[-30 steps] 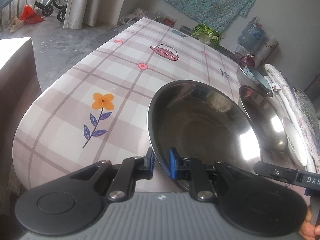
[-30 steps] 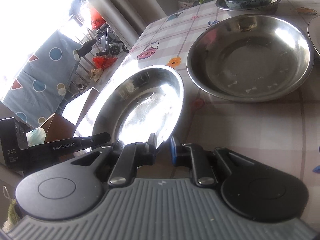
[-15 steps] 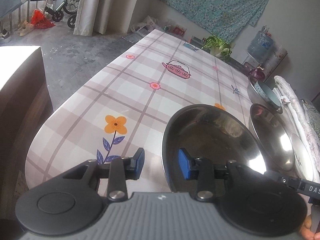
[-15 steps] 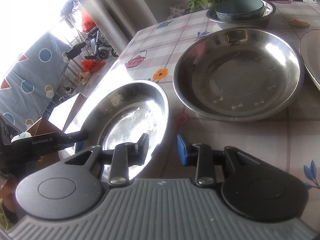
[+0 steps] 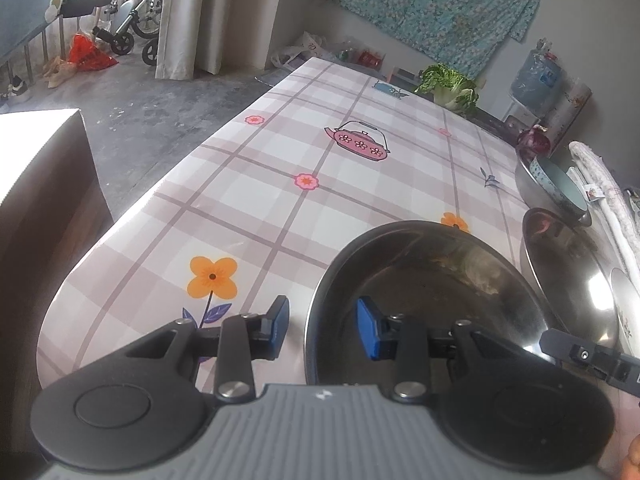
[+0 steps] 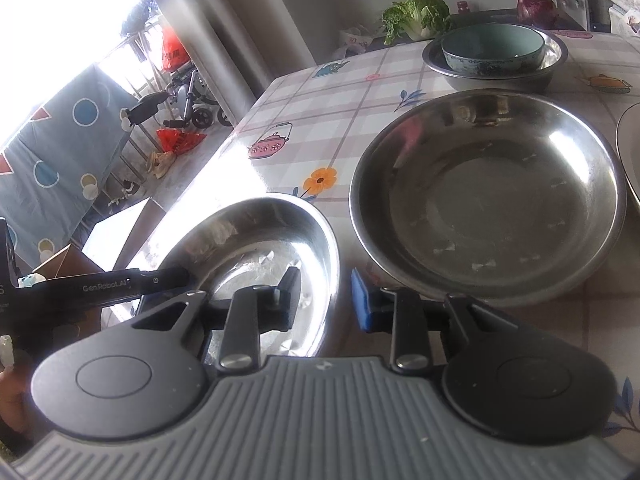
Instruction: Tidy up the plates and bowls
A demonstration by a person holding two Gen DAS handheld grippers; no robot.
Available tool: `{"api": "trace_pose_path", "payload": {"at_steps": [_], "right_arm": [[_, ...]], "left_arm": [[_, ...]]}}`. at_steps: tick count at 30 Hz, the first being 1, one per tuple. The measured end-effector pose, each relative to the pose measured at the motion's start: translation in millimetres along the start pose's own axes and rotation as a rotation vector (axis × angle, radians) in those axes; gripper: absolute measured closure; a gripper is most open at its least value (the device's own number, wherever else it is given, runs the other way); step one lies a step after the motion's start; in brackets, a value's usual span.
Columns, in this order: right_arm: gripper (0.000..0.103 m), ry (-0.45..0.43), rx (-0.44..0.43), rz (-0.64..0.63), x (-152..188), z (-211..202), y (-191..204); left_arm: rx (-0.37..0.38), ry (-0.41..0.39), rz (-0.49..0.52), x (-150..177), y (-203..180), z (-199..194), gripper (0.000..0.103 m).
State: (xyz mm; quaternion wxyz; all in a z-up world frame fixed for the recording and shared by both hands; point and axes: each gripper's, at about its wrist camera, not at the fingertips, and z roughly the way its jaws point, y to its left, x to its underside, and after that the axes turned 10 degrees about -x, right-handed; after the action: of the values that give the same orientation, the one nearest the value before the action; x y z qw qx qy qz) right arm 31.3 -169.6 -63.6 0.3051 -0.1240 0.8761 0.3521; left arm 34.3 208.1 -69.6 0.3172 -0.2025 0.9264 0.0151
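A small steel bowl (image 5: 440, 300) (image 6: 256, 248) rests on the checked tablecloth near the table's front end. My left gripper (image 5: 322, 316) is open and straddles the bowl's left rim without its blue pads touching. My right gripper (image 6: 325, 292) straddles the opposite rim; its jaws are closing, with a gap still showing on both sides of the rim. Just beyond stands a larger steel bowl (image 6: 488, 196) (image 5: 568, 276). Further back a teal bowl (image 6: 492, 46) (image 5: 560, 184) sits inside a steel basin (image 6: 556, 60). A white plate (image 6: 630, 152) shows at the right edge.
A cabbage (image 6: 416, 16) and a red onion (image 6: 536, 6) lie at the table's far end. The table's rounded edge (image 5: 80, 280) drops off to the left, beside a brown box (image 5: 40, 200). Patterned tablecloth (image 5: 320, 200) stretches ahead of the left gripper.
Both grippers have let go of the small bowl's rim and opened. The bowl, tilted up before, has come down flat on the table, and both grippers have drawn back a little.
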Motion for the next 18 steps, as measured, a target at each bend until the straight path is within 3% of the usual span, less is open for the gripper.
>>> {"api": "trace_pose_path", "payload": {"at_steps": [4, 6, 18], "right_arm": [[0.081, 0.019, -0.01, 0.003, 1.9, 5.8, 0.1], [0.083, 0.02, -0.008, 0.004, 3.4, 6.4, 0.3], [0.087, 0.02, -0.009, 0.016, 4.4, 2.2, -2.6]], "left_arm": [[-0.006, 0.005, 0.004, -0.1, -3.5, 0.4, 0.068], [-0.005, 0.011, 0.004, -0.1, -5.2, 0.2, 0.074], [0.004, 0.029, 0.001, 7.3, -5.0, -7.0, 0.075]]}}
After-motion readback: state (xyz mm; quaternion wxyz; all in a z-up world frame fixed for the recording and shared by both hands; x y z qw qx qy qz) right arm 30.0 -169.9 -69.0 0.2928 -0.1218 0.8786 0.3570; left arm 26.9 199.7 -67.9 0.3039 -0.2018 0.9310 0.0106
